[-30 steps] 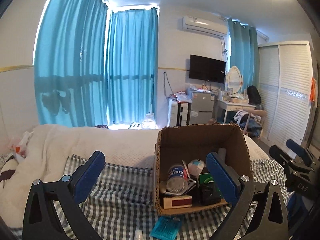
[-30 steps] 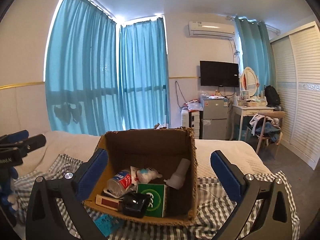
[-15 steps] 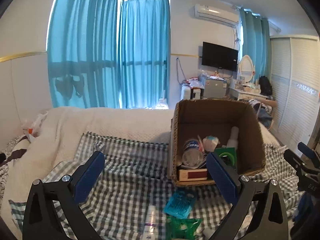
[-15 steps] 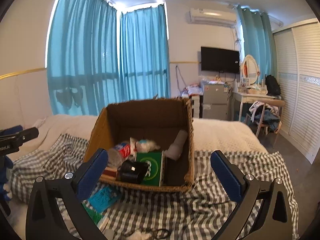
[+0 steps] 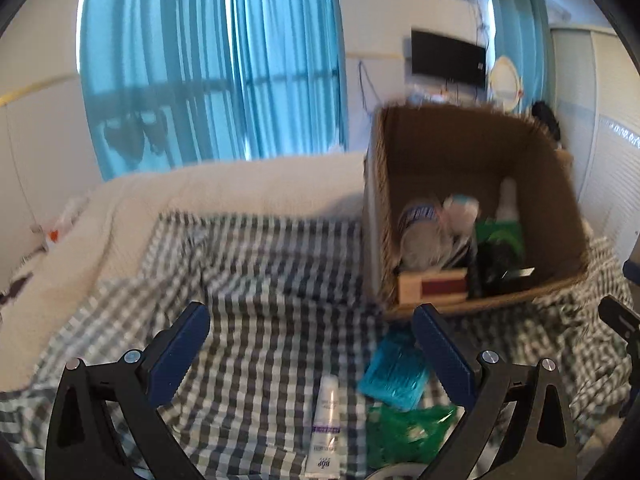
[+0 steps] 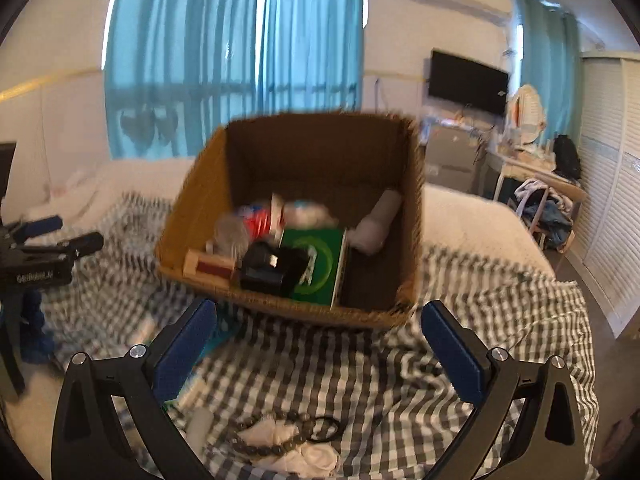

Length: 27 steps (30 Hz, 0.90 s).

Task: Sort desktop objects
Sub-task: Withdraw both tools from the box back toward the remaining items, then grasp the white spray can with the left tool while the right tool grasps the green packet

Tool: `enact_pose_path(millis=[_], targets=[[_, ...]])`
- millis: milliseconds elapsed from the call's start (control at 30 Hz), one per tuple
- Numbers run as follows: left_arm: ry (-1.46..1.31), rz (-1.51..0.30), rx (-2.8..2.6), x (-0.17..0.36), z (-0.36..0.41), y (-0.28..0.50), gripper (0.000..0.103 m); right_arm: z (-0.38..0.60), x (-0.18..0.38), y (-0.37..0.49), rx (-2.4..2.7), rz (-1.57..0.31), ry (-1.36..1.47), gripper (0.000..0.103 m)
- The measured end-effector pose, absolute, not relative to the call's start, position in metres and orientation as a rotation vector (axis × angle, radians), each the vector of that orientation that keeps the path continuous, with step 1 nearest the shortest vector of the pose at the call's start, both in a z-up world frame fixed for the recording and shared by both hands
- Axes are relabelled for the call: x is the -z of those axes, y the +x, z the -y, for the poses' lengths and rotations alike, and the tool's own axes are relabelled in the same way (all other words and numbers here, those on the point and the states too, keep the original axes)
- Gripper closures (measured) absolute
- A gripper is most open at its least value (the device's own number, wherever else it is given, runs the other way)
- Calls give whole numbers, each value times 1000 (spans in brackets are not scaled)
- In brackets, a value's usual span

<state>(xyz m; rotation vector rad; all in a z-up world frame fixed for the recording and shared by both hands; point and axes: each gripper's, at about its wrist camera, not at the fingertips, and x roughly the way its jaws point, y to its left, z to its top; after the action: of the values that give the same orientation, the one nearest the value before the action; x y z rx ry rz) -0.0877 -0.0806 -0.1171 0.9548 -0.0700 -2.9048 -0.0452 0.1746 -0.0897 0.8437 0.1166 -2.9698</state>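
An open cardboard box [image 5: 556, 184] [image 6: 200, 196] stands on a checked cloth and holds a can, a green box [image 6: 316, 264], a black item, a small red-and-cream box and white bottles. In front of it lie a white tube [image 5: 326, 424], a teal packet [image 5: 394, 368] and a green packet [image 5: 404, 434]. A bead bracelet [image 6: 272, 434], a black ring and white cloth bits lie near the front in the right wrist view. My left gripper [image 5: 308, 352] is open and empty above the tube. My right gripper [image 6: 320, 356] is open and empty in front of the box.
The checked cloth [image 5: 260, 280] covers a bed with a white blanket [image 5: 200, 200] behind. Blue curtains, a wall TV [image 6: 468, 80], a desk and a chair with clothes [image 6: 540, 204] stand beyond. The left gripper shows at the left edge of the right wrist view [image 6: 36, 264].
Both cameras have tilted down and pulled back from the box. Loose items on the cloth in front of the box have come into view. Both grippers stayed open.
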Motion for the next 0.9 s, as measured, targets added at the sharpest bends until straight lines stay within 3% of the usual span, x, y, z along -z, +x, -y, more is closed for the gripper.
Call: enact_pose_path(millis=[167, 367, 533, 667, 733, 833, 900], targets=[[1219, -29, 2794, 154, 101, -110, 0, -159, 116, -59, 2858, -92, 944, 0], [1370, -13, 2722, 182, 98, -119, 0, -127, 142, -75, 2733, -72, 1003, 2], [1494, 28, 2669, 207, 94, -125, 0, -124, 165, -89, 2690, -26, 1095, 11], [1607, 37, 2590, 231, 98, -133, 1, -120, 179, -93, 2614, -83, 1200, 13], [1654, 53, 2541, 240, 99, -136, 5, -115, 182, -91, 2558, -81, 1201, 13], [1725, 75, 2484, 251, 98, -139, 26, -103, 183, -90, 2471, -84, 1185, 13], [1775, 53, 2483, 256, 98, -139, 52, -93, 188, -91, 2426, -114, 1191, 13]])
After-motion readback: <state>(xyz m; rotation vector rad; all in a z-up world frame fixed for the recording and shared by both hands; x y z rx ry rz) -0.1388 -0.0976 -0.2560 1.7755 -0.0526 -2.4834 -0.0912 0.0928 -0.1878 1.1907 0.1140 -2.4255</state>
